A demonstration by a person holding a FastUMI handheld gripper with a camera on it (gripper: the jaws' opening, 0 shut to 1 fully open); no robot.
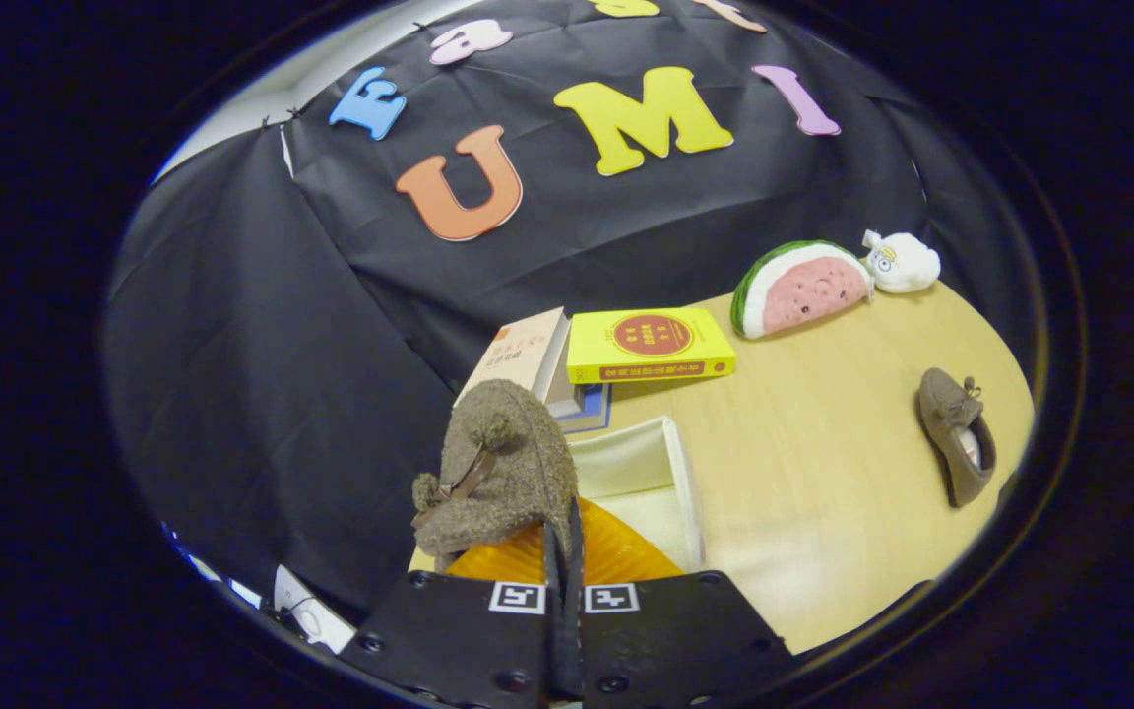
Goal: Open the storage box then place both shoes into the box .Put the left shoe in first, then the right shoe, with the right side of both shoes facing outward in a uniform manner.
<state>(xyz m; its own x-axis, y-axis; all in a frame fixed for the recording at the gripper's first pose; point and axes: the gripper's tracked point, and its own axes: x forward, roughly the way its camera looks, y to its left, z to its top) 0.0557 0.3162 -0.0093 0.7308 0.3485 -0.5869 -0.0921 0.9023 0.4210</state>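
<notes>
My gripper (563,522) is shut on the edge of a brown fuzzy shoe (500,463), which has a small bow and hangs just ahead of the fingers, to their left. Below it stands the open cream storage box (677,463) on the wooden table (823,492). An orange ribbed panel (616,556) lies right in front of the fingers; I cannot tell whether it belongs to the box. The second brown shoe (957,435) lies on its side far to the right on the table.
Beyond the box lie a yellow book (648,345) and a beige book (526,356) stacked on others. A watermelon-slice plush (801,286) and a small white plush (904,262) sit at the table's far end.
</notes>
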